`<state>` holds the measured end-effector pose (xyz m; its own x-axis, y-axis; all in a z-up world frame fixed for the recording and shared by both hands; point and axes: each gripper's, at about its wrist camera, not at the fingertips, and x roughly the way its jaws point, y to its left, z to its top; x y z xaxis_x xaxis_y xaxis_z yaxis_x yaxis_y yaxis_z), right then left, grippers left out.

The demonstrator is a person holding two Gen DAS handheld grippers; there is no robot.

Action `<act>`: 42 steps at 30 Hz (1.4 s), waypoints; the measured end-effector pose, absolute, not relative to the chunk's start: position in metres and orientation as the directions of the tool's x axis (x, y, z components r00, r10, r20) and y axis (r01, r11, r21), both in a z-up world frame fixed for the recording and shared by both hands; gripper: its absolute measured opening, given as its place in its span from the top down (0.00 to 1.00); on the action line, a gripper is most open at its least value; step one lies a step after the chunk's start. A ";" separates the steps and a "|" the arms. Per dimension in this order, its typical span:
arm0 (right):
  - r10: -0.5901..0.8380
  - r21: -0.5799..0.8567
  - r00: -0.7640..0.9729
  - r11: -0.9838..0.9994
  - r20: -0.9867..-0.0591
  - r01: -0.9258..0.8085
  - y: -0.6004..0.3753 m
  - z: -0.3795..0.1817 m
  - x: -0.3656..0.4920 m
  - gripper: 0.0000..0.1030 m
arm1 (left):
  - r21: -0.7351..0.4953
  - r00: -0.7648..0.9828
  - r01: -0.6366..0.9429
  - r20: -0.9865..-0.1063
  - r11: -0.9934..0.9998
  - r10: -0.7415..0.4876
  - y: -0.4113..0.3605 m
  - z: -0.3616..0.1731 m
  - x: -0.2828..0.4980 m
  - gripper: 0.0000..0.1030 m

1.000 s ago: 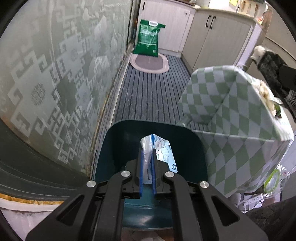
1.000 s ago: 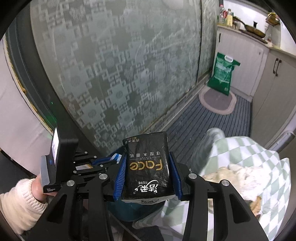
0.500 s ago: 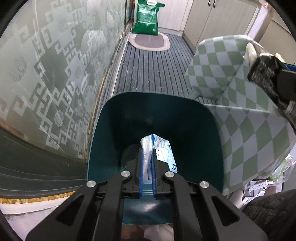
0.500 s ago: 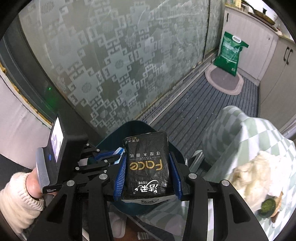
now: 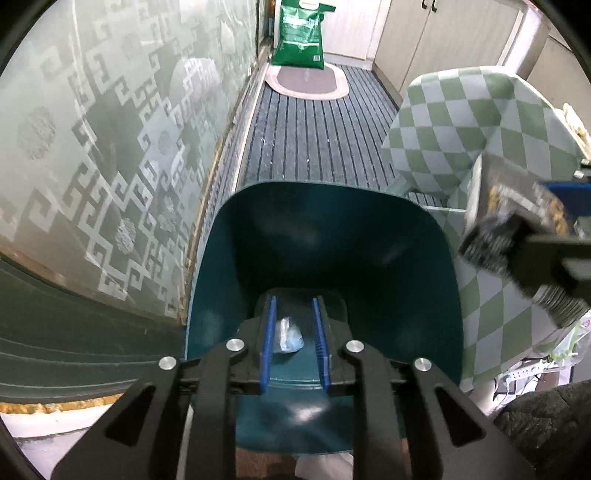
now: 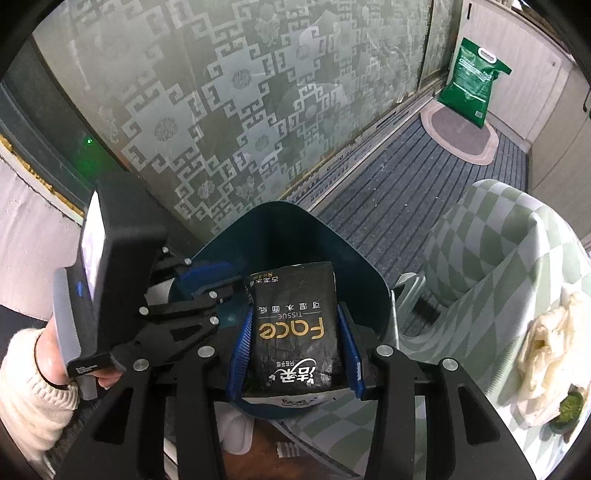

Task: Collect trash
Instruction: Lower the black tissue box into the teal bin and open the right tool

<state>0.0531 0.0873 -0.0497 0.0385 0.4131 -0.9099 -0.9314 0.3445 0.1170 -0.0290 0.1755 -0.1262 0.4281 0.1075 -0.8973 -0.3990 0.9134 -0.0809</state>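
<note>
A dark teal trash bin (image 5: 325, 236) stands on the floor below both grippers and also shows in the right wrist view (image 6: 354, 258). My left gripper (image 5: 293, 325) is open over the bin's mouth. A small clear and blue wrapper (image 5: 289, 334) lies inside the bin between its fingers, free of them. My right gripper (image 6: 295, 332) is shut on a black tissue pack (image 6: 295, 328) and holds it above the bin's rim. That pack also shows at the right of the left wrist view (image 5: 517, 236).
A table with a green checked cloth (image 5: 480, 147) stands right of the bin, with crumpled white paper (image 6: 550, 343) and a green scrap (image 6: 570, 406) on it. A frosted glass door (image 5: 110, 129) runs along the left. A green bag (image 5: 301, 35) and an oval mat (image 5: 308, 79) lie farther down the striped floor.
My left gripper has opened and the wrapper has dropped into the bin. Both grippers have moved lower and closer over the bin; the right one still grips the tissue pack.
</note>
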 end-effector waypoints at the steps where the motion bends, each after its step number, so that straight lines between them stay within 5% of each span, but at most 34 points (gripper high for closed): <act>1: 0.409 0.116 0.036 0.342 -0.912 -0.932 0.088 -0.051 0.052 0.57 | -0.081 0.438 -0.401 -0.892 0.913 0.113 0.176 -0.123 -0.030 0.79; 28: 0.393 0.184 -0.047 0.319 -0.918 -0.930 0.095 -0.071 0.046 0.54 | -0.180 0.797 -0.422 -0.540 0.889 0.269 0.170 -0.020 -0.064 0.80; 37: 0.446 0.249 -0.095 0.302 -0.890 -0.920 0.091 -0.065 0.044 0.32 | -0.236 0.886 -0.361 -0.389 0.902 0.252 0.158 0.012 -0.074 0.81; 42: 0.529 0.279 -0.088 0.293 -0.844 -0.915 0.081 -0.047 0.046 0.32 | -0.257 0.928 -0.321 -0.278 0.912 0.249 0.149 0.032 -0.084 0.81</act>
<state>0.0456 0.0810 -0.0466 -0.0879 0.5289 -0.8441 -0.9148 0.2925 0.2786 -0.0840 0.1489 0.0321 0.9278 0.2488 -0.2778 -0.3212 0.9116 -0.2565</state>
